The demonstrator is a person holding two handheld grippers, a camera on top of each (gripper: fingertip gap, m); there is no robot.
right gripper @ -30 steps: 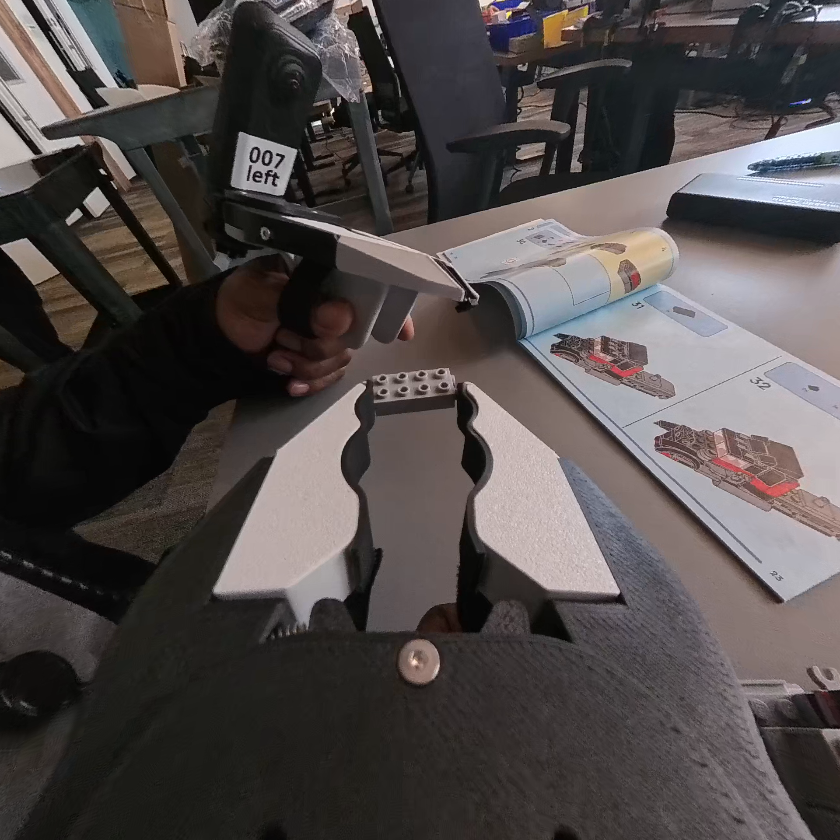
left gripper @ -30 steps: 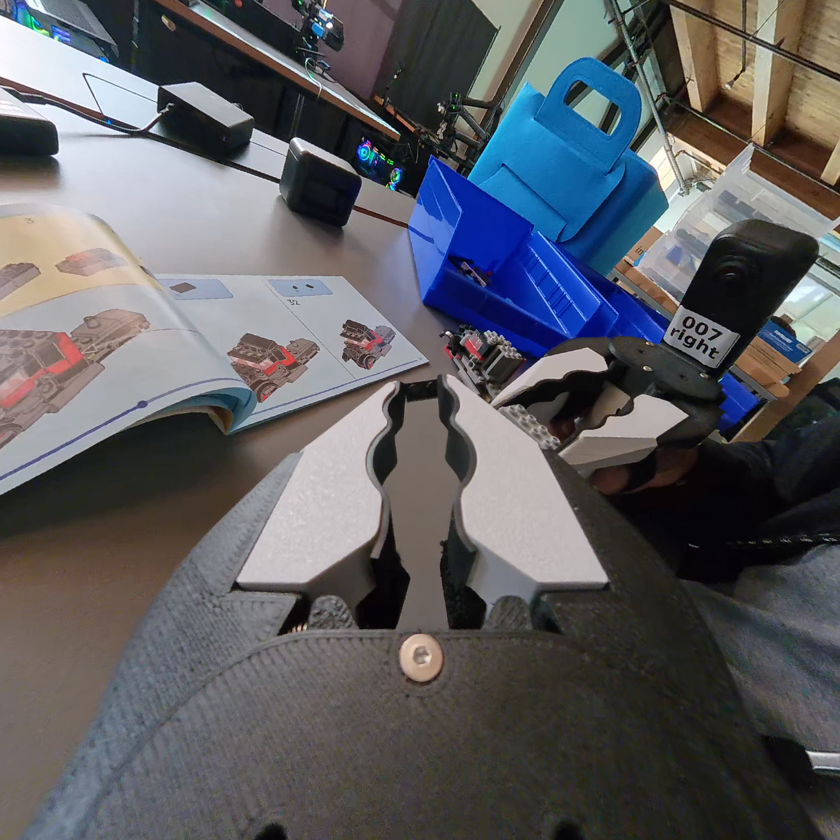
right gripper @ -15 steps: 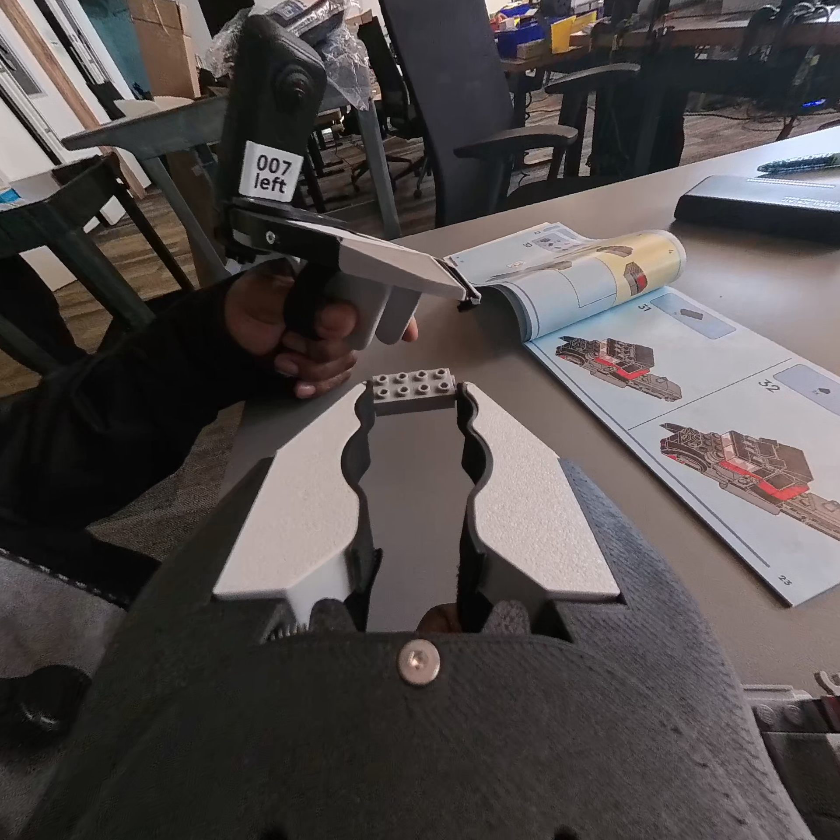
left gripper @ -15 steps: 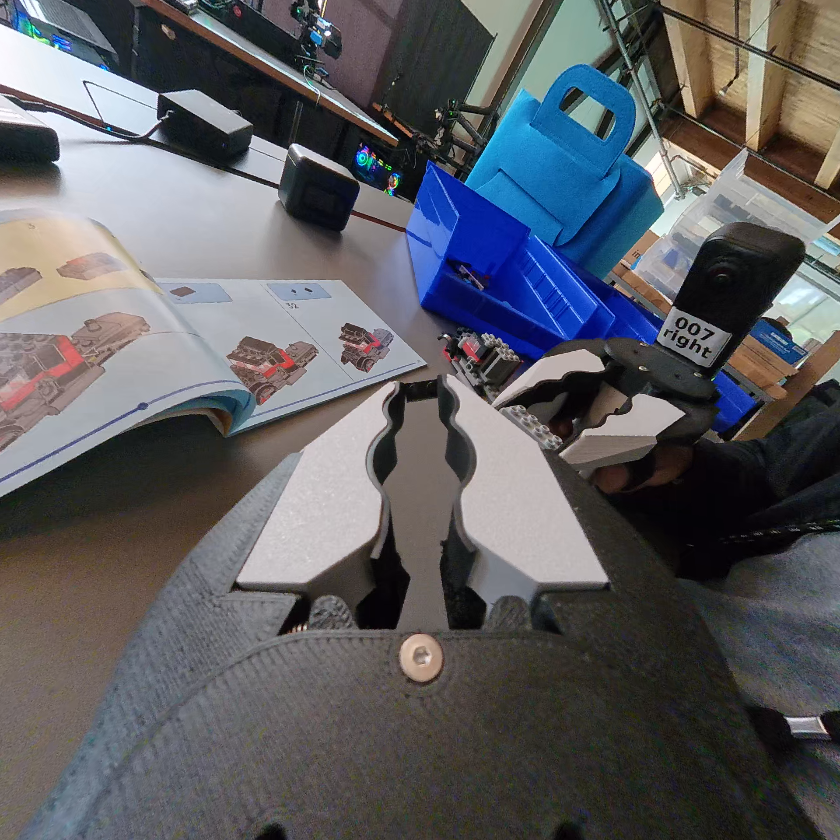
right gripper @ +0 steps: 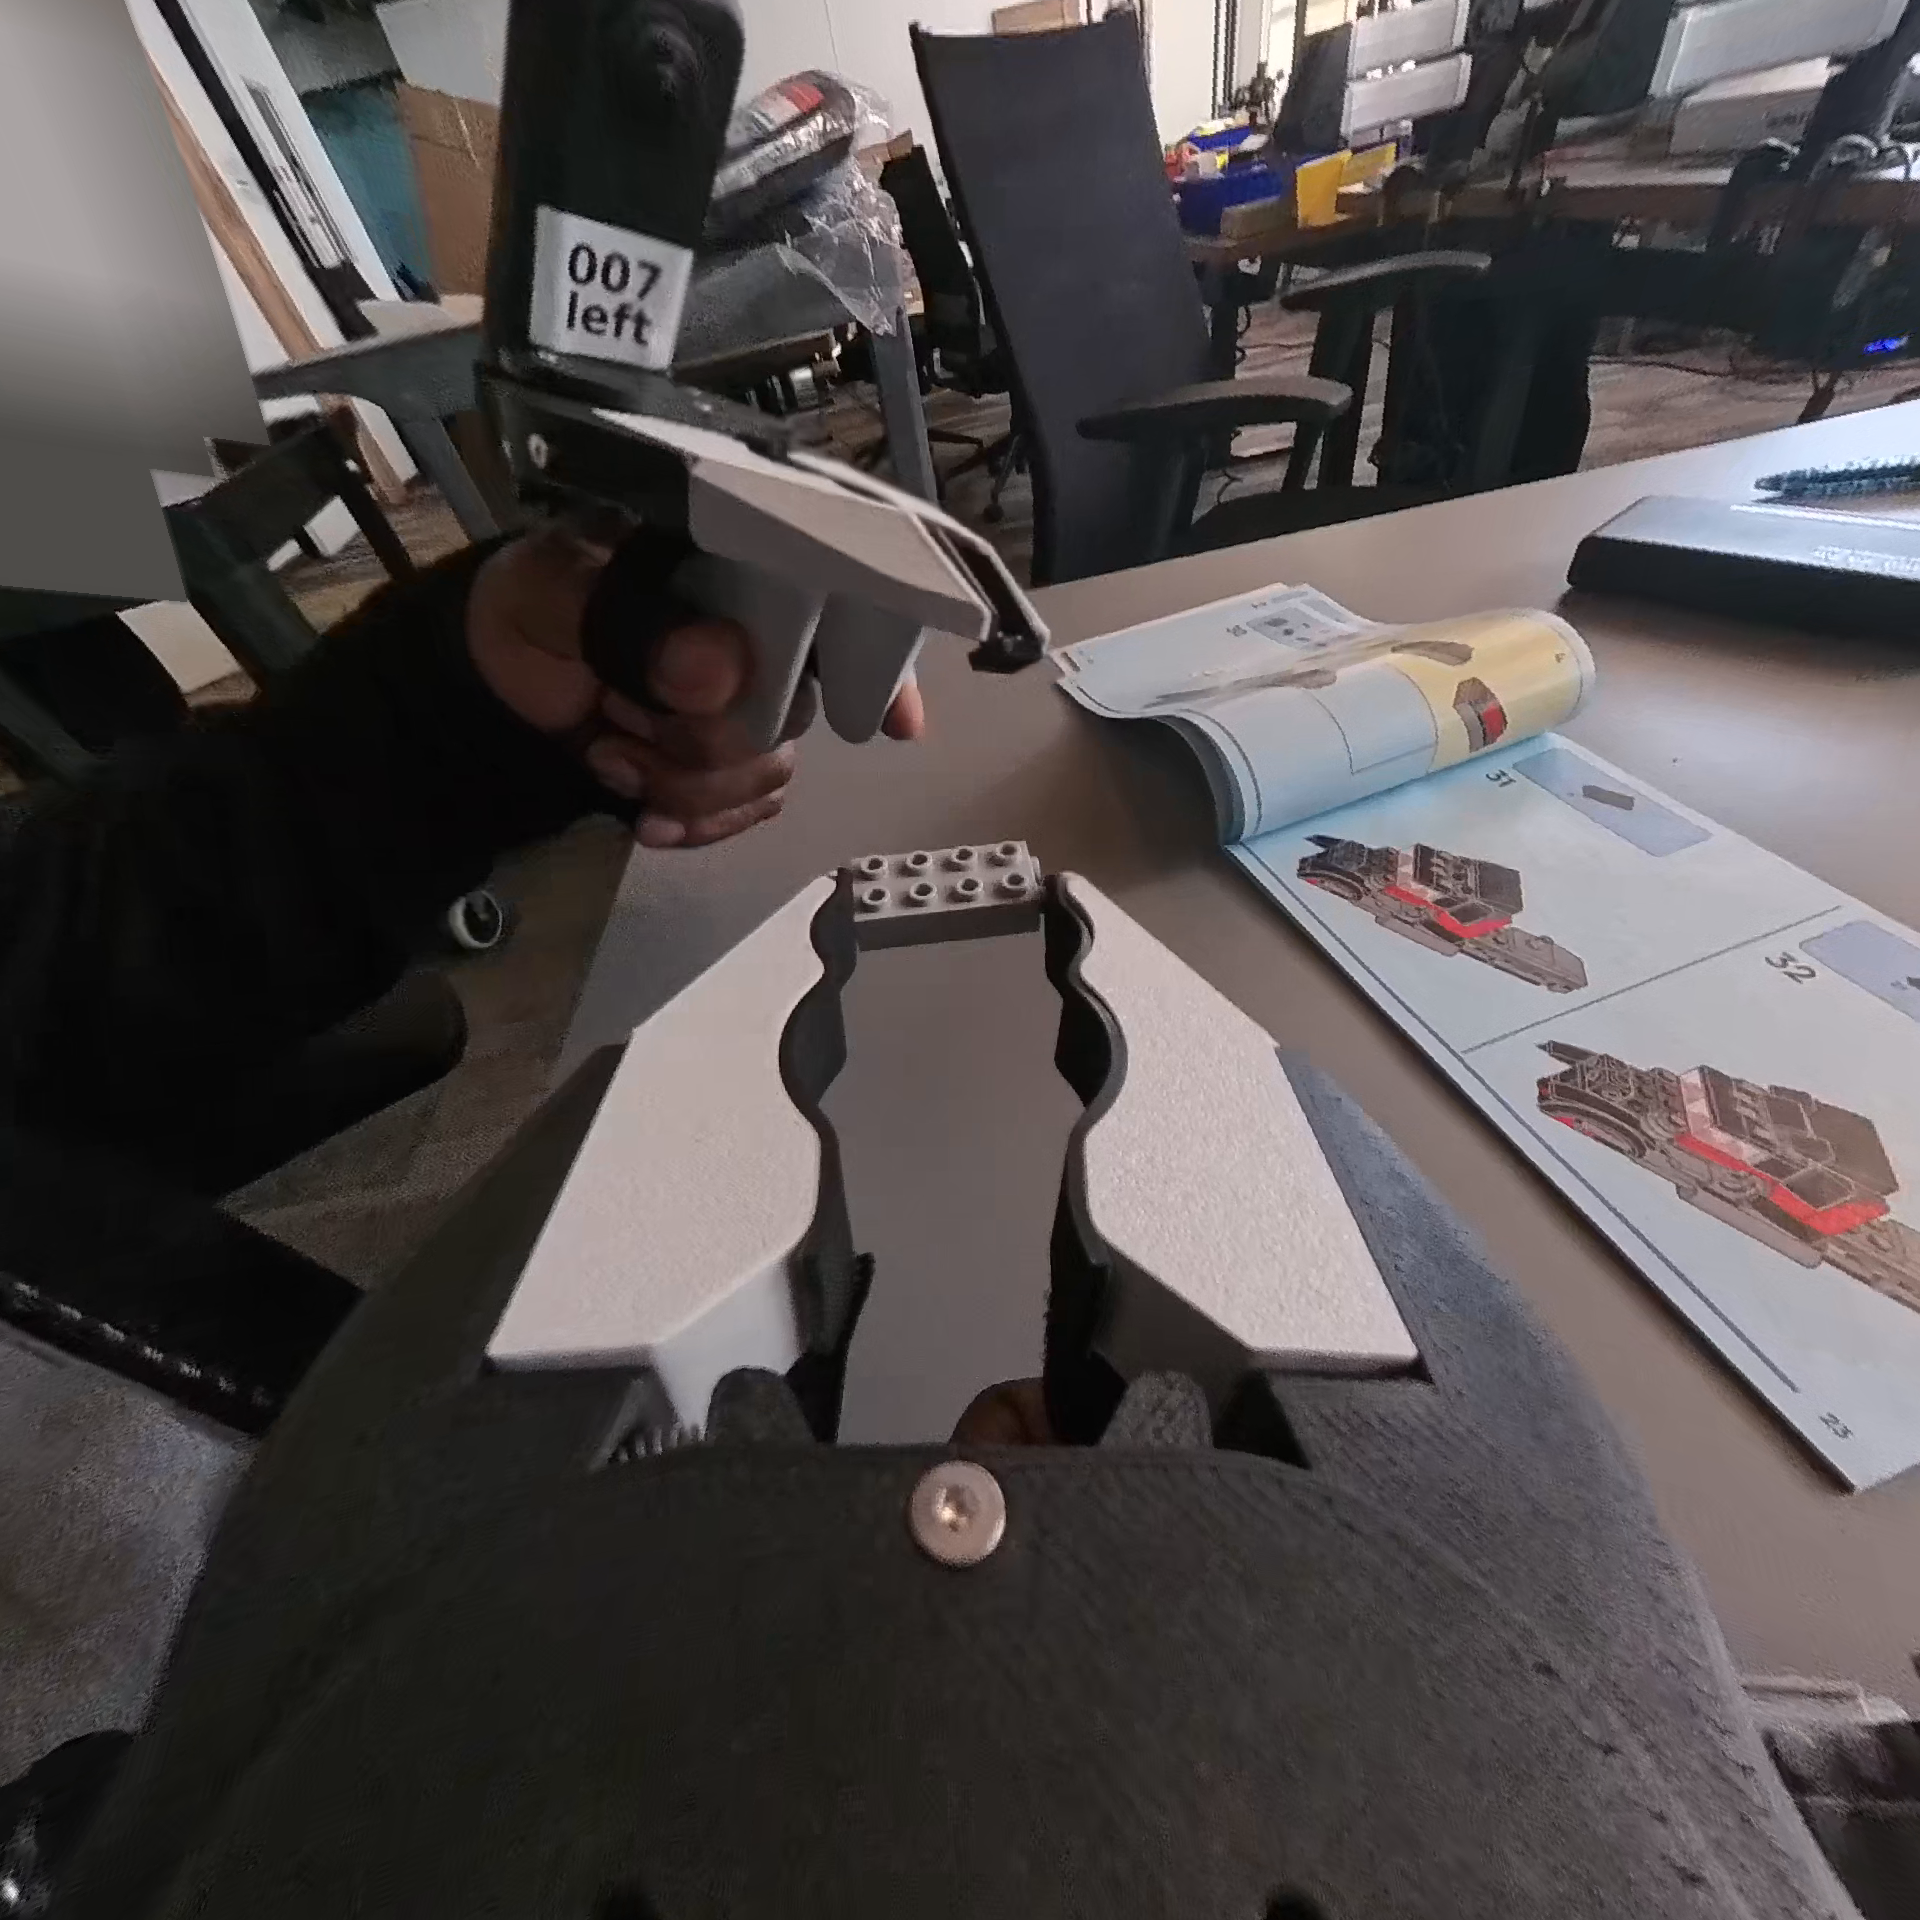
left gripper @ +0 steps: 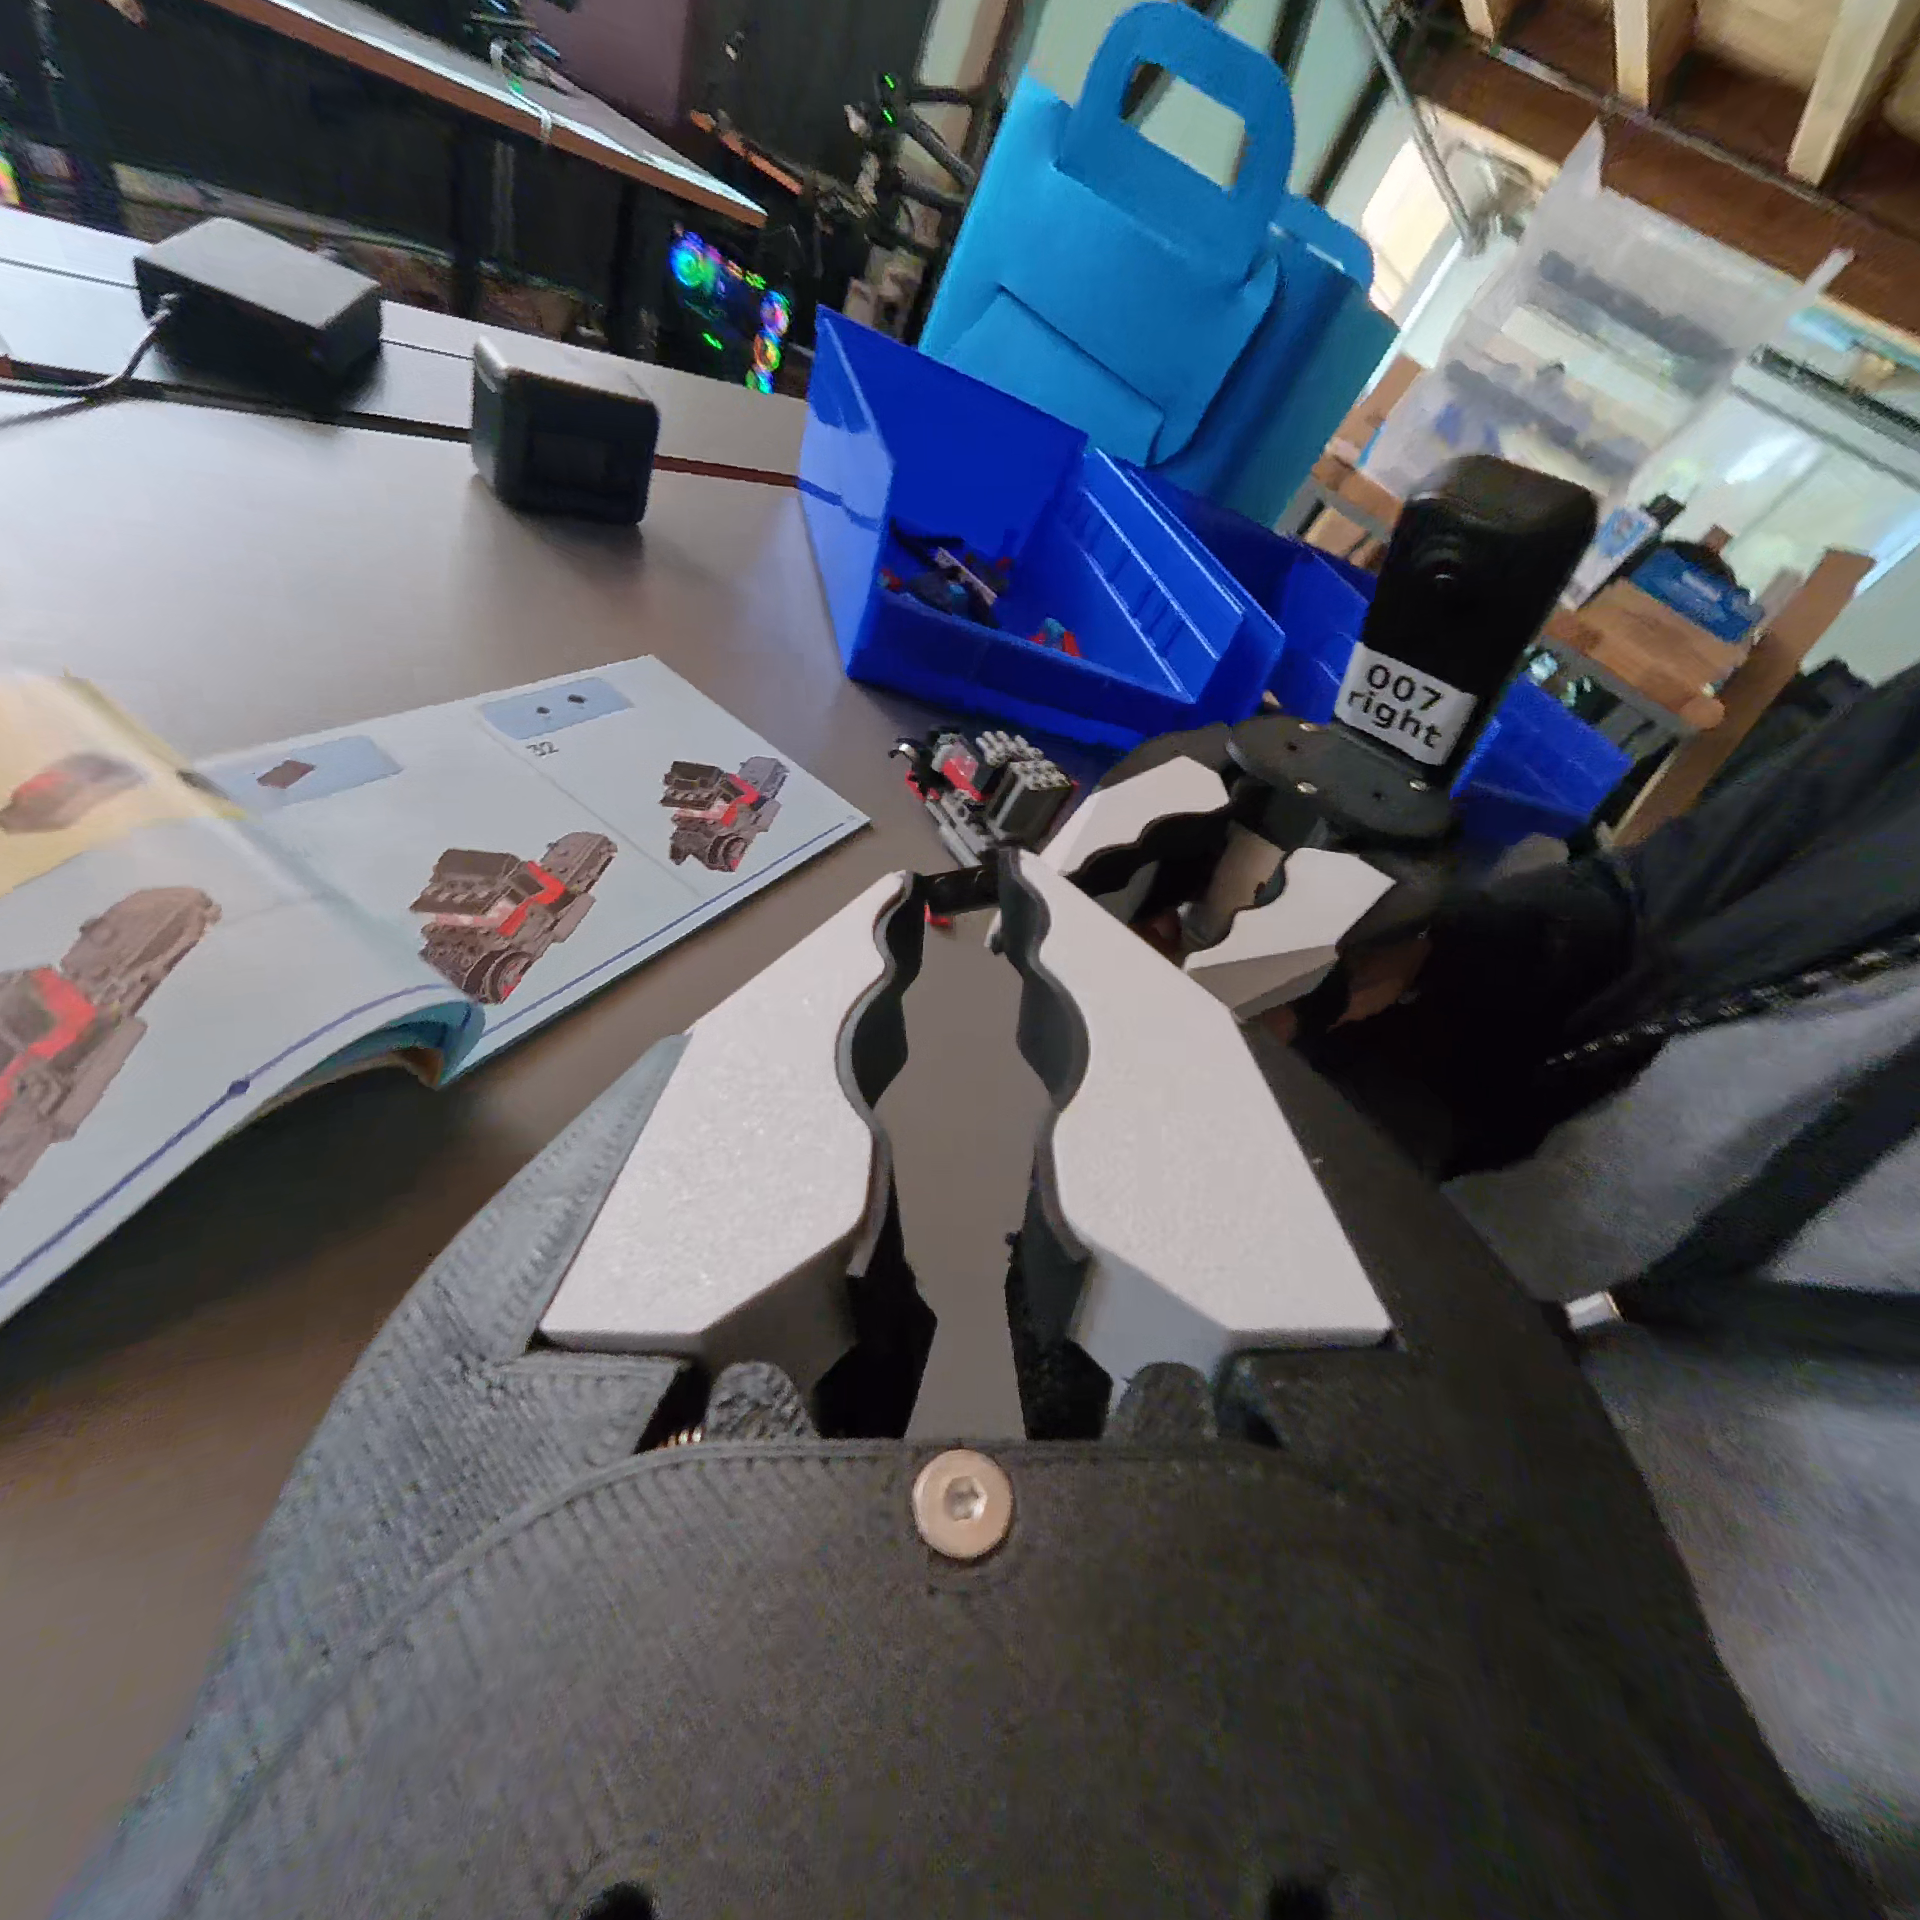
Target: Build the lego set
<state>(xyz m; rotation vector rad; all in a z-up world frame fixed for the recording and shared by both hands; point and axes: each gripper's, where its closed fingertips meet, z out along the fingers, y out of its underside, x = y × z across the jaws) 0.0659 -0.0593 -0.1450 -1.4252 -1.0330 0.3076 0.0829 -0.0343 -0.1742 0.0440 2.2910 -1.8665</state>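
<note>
My right gripper point(right gripper: 945, 906) is shut on a grey two-by-four brick point(right gripper: 940, 891) and holds it above the table near its edge. My left gripper point(left gripper: 961, 896) is shut on a small black piece point(left gripper: 956, 885). In the right wrist view the left gripper point(right gripper: 1003, 644) hangs above and beyond the grey brick, tips pointing right. A partly built black, grey and red model point(left gripper: 987, 784) stands on the table just beyond my left fingertips. The right gripper point(left gripper: 1143, 914) sits close on the right of them. The open instruction booklet point(left gripper: 416, 883) lies to the left.
A blue parts bin point(left gripper: 1039, 623) with loose pieces stands behind the model, with a blue felt bag point(left gripper: 1132, 270) behind it. Two black boxes point(left gripper: 561, 447) and a cable sit at the far side. A black case point(right gripper: 1745, 561) lies beyond the booklet point(right gripper: 1507, 935). Office chairs point(right gripper: 1070, 312) stand past the table. There is about 5 cm between the tips of the two grippers.
My left gripper has risen and swung towards the model and bin, still holding the black piece. The right gripper still holds the grey brick and has hardly moved.
</note>
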